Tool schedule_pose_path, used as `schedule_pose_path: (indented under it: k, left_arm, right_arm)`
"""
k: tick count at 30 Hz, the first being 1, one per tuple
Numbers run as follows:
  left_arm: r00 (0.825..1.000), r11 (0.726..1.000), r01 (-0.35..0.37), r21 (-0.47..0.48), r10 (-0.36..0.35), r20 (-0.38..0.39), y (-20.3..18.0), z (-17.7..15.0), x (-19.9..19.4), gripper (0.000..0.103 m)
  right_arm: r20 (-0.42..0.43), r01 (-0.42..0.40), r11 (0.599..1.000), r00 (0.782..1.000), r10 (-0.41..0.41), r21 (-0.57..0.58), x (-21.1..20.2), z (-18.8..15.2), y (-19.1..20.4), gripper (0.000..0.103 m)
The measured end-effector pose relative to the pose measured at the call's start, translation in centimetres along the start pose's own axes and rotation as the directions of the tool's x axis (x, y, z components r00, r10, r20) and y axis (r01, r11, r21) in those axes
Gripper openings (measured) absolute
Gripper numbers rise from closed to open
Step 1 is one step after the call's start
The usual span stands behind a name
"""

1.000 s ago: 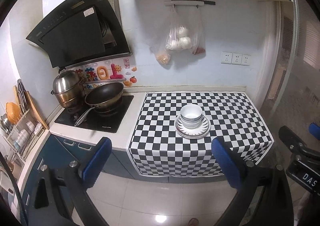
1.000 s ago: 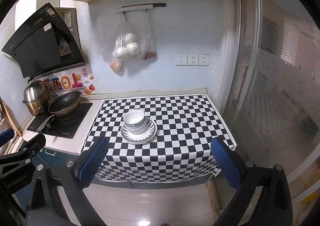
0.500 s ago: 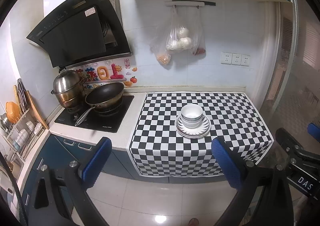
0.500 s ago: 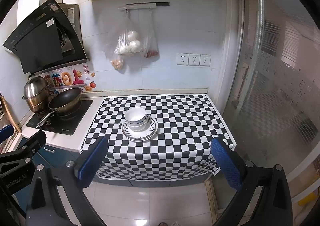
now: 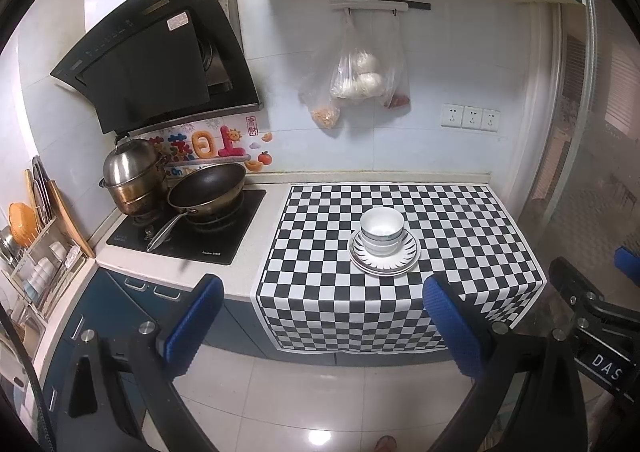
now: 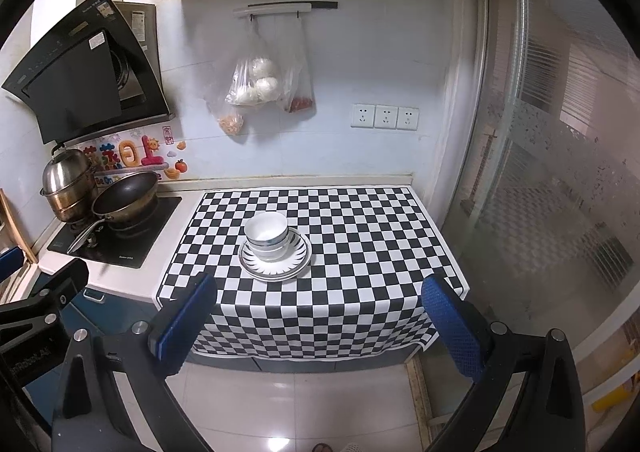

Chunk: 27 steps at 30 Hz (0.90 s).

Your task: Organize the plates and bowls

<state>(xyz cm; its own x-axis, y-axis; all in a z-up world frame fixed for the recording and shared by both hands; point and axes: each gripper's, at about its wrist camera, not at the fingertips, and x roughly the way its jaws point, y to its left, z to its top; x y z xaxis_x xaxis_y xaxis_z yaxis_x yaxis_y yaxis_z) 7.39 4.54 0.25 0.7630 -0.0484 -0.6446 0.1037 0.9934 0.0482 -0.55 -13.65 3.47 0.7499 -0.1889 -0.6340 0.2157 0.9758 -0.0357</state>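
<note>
White bowls are stacked on striped plates in the middle of the checkered cloth. The stack also shows in the right wrist view, bowls on plates. My left gripper is open and empty, held back from the counter over the floor. My right gripper is open and empty, also back from the counter edge. Both are well short of the stack.
A stove with a wok and a steel pot is at the left. A dish rack stands at the far left. Bags hang on the wall. A glass door is at the right.
Both grippers have drifted slightly; the view has barely shifted. The stack has not moved.
</note>
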Motion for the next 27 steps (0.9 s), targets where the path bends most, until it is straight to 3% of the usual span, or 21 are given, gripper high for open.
schedule_pose_path:
  k: [27]
  left_arm:
    - [1.000, 1.000, -0.004, 0.002, 0.004, 0.006, -0.18, 0.40, 0.36, 0.102]
  right_arm:
    - [0.006, 0.009, 1.000, 1.000, -0.009, 0.003, -0.04, -0.17, -0.15, 0.103]
